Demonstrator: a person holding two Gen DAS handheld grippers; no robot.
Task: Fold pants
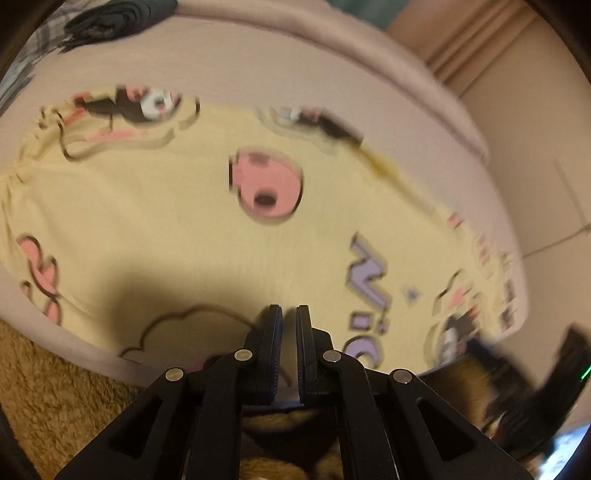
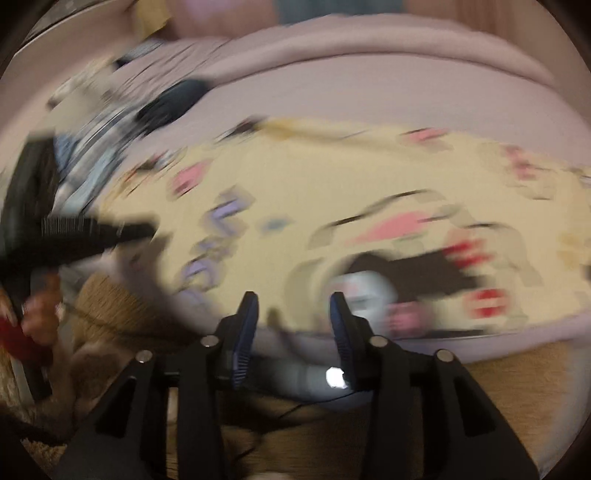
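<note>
Pale yellow pants [image 1: 177,221] with pink and black cartoon prints lie flat on a pink bed [image 1: 332,74]. My left gripper [image 1: 289,314] hovers over their near edge, jaws almost together with a narrow gap, holding nothing. In the blurred right wrist view the same pants [image 2: 332,184] spread across the bed [image 2: 406,74]. My right gripper [image 2: 293,299] is open and empty above the pants' near edge. The left gripper [image 2: 92,232] shows at the far left there, and the right gripper as a dark blur in the left view [image 1: 546,387].
A dark folded garment [image 1: 118,18] and plaid cloth [image 1: 26,55] lie at the bed's far left. A tan fluffy rug [image 1: 48,387] covers the floor in front of the bed. A wall and curtain [image 1: 480,37] stand to the right.
</note>
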